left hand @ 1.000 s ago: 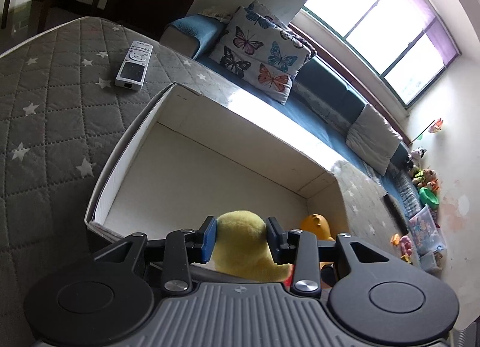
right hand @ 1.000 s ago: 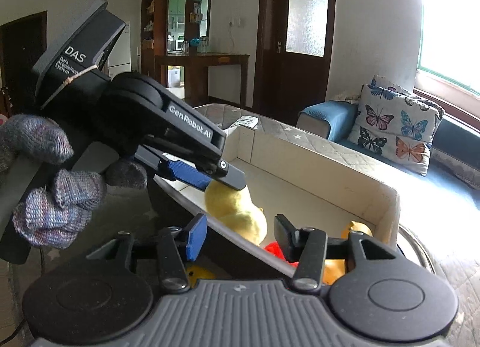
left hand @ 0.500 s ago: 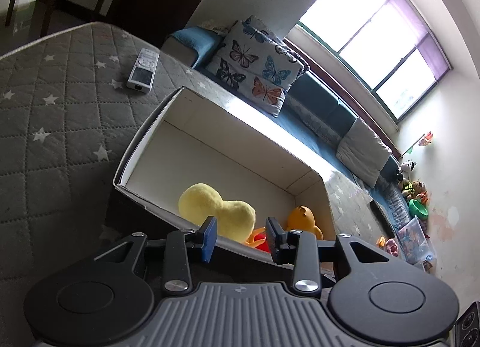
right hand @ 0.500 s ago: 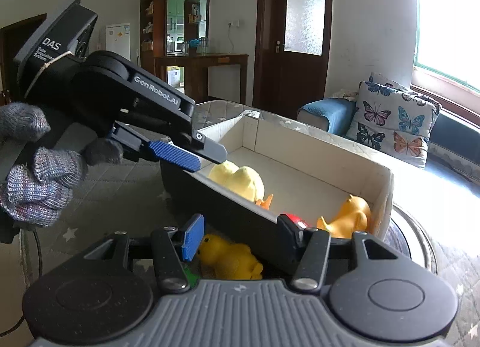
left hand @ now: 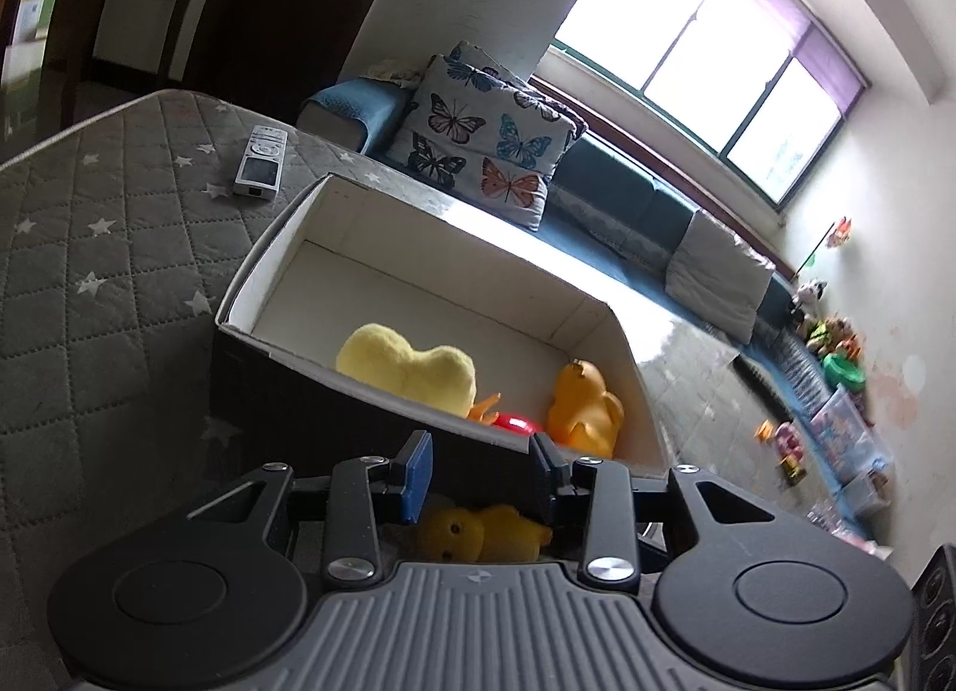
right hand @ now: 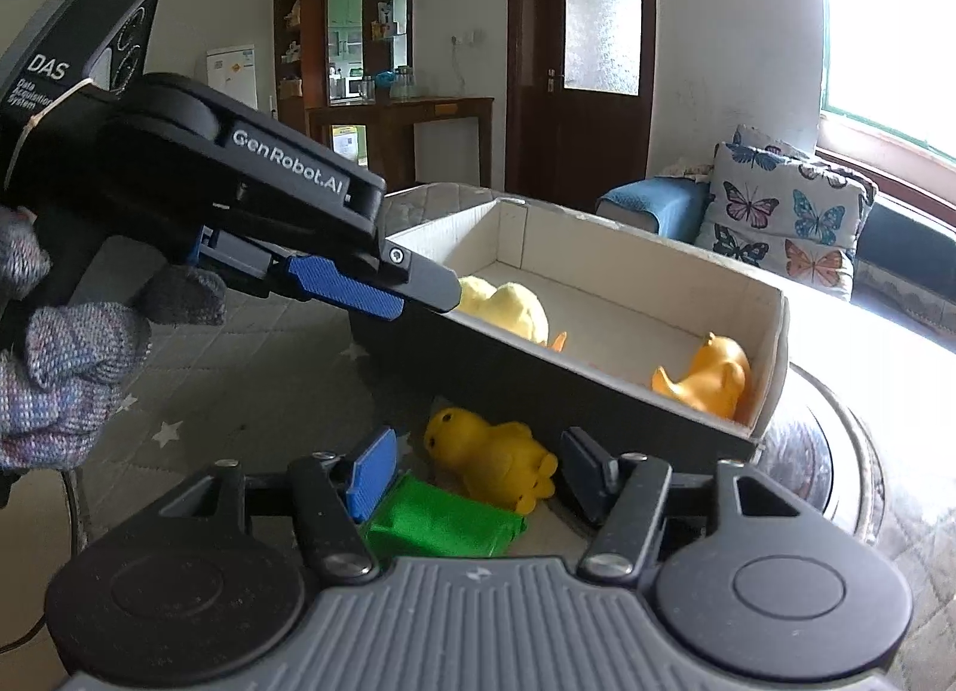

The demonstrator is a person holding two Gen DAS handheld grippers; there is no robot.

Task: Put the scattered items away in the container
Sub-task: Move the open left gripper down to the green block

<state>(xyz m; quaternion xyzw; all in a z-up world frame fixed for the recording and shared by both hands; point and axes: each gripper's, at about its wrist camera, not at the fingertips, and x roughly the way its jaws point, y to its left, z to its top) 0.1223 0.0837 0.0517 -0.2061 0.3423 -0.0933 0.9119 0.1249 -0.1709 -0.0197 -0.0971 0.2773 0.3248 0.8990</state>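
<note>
Left wrist view. At the frame's centre we see the container (left hand: 418,248), a white-lined box on the quilted grey bench (left hand: 89,284). Inside it we count three items: one pale yellow plush (left hand: 406,362), one orange duck (left hand: 582,407), and one small red piece (left hand: 515,423) between them, mostly hidden by the near wall. Low in the frame, the left tool (left hand: 481,473) has its jaws apart and empty; beneath them, outside the box, lies one yellow duck toy (left hand: 478,532). One remote control (left hand: 261,160) rests on the bench at upper left, well apart from the box.

Right wrist view. The right tool (right hand: 475,473) sits at lower centre, its jaws opening; the yellow duck toy lies between them, and we see no pad pressing on it. One green item (right hand: 442,523) lies just beside the duck, at the lower left of it. The left tool enters from the upper left, held by a gloved hand (right hand: 66,356), above the box's near rim.

We judge the task partly done: three items are in, and at least two, the duck and the green item, remain outside. Whether the remote control belongs to the task we cannot tell.
</note>
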